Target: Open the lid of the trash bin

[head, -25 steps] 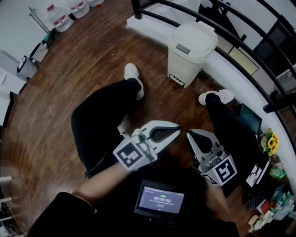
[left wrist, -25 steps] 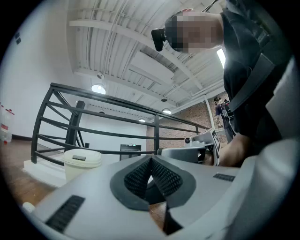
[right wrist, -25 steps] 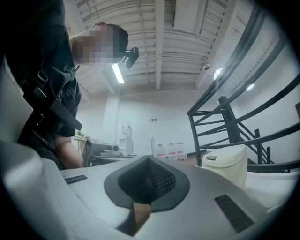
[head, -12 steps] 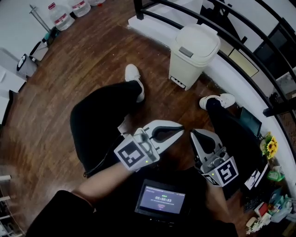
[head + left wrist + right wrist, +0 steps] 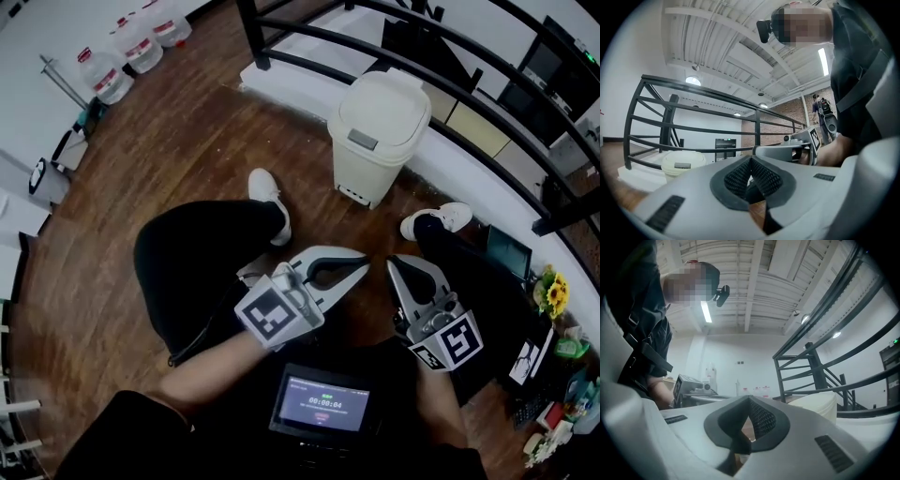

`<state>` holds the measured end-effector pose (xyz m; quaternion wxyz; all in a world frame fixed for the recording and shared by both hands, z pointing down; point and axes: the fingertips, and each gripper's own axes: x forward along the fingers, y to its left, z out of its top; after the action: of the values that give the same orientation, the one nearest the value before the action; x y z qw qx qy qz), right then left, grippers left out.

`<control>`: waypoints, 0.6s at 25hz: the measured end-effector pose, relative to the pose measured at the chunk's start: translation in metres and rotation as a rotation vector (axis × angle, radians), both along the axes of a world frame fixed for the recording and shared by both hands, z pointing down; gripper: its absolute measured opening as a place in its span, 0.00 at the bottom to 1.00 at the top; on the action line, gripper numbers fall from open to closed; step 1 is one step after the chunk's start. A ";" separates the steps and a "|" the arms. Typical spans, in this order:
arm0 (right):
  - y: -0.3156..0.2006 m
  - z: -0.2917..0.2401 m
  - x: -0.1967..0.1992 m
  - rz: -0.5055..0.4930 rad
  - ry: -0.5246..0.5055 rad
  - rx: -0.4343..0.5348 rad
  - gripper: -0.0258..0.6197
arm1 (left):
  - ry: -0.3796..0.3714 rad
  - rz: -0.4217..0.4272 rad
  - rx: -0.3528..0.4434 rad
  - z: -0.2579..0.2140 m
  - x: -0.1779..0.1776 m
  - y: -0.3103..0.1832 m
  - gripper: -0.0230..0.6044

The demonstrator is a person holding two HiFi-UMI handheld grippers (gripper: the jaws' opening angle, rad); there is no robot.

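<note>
The cream trash bin stands on the wood floor against a white ledge, its lid down and a grey push tab on the front. It also shows in the left gripper view as a low trash bin under the railing, and in the right gripper view as a pale bin. My left gripper and right gripper hover side by side above the person's knees, well short of the bin. Both are shut with nothing between the pads. The same left gripper and right gripper show closed jaws in their own views.
A black metal railing curves behind the bin. The person's white shoes rest on the floor on either side of the bin. Water bottles stand far left. A small screen hangs at the chest. Desk clutter and yellow flowers lie right.
The head view has tilted, so the bin sits slightly lower and further left in the picture. Both grippers stay shut and in nearly the same place.
</note>
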<state>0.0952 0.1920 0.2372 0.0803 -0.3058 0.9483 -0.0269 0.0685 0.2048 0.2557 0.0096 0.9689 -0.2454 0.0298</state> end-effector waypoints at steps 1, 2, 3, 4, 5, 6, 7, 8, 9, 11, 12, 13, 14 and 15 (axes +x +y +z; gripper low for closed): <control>-0.009 -0.001 -0.002 0.013 -0.003 -0.001 0.07 | -0.005 0.007 0.000 -0.001 -0.003 -0.010 0.10; -0.017 -0.003 -0.005 0.025 -0.003 -0.002 0.07 | -0.008 0.013 -0.004 -0.001 -0.005 -0.019 0.10; -0.025 -0.004 -0.008 0.035 -0.002 -0.002 0.07 | -0.011 0.019 -0.010 -0.001 -0.008 -0.028 0.10; -0.033 -0.004 -0.012 0.045 0.002 -0.004 0.07 | -0.012 0.026 -0.017 0.000 -0.011 -0.038 0.10; -0.041 -0.003 -0.016 0.055 0.009 -0.007 0.07 | -0.012 0.032 -0.028 0.000 -0.015 -0.047 0.10; -0.049 -0.002 -0.019 0.067 0.015 -0.012 0.07 | -0.007 0.037 -0.042 0.001 -0.018 -0.057 0.10; -0.056 -0.001 -0.022 0.080 0.021 -0.017 0.07 | 0.001 0.041 -0.057 0.002 -0.022 -0.067 0.10; -0.064 0.000 -0.025 0.096 0.028 -0.023 0.07 | 0.010 0.042 -0.069 0.002 -0.026 -0.077 0.10; -0.071 0.001 -0.027 0.112 0.037 -0.026 0.07 | 0.018 0.041 -0.078 0.002 -0.030 -0.087 0.10; -0.086 0.003 -0.032 0.141 0.065 -0.024 0.07 | 0.032 0.038 -0.093 -0.002 -0.037 -0.105 0.10; -0.093 0.003 -0.033 0.153 0.078 -0.020 0.07 | 0.036 0.038 -0.096 -0.003 -0.039 -0.114 0.10; -0.099 0.002 -0.033 0.163 0.087 -0.018 0.07 | 0.037 0.040 -0.099 -0.004 -0.041 -0.120 0.10; -0.104 0.002 -0.033 0.172 0.091 -0.018 0.07 | 0.035 0.044 -0.105 -0.004 -0.042 -0.126 0.10; -0.109 0.001 -0.031 0.180 0.092 -0.019 0.07 | 0.031 0.050 -0.114 -0.003 -0.041 -0.130 0.10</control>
<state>0.0639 0.0834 0.2383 0.0360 -0.3915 0.9193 -0.0146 0.0273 0.0749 0.2522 0.0680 0.9729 -0.2191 0.0289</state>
